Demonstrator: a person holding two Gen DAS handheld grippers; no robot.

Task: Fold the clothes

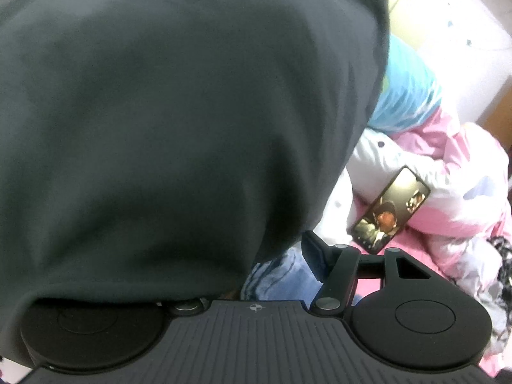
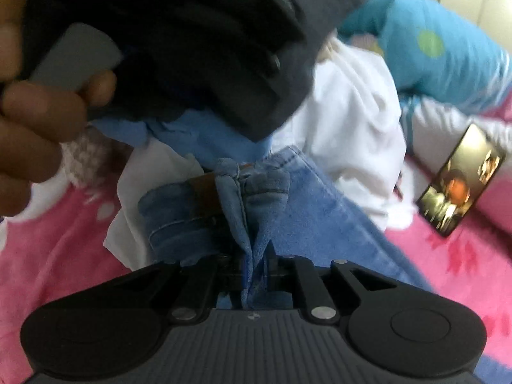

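Across your left wrist view, a dark garment (image 1: 176, 112) drapes over the left gripper (image 1: 307, 256), hiding one finger; I cannot tell how its jaws stand. Right of it a phone (image 1: 390, 209) lies on pink bedding (image 1: 448, 224). Your right gripper (image 2: 252, 259) pinches a bunched fold of the blue jeans (image 2: 256, 192).

Soft even daylight, strong fisheye bending at edges, motion blur — worst in right wrist view
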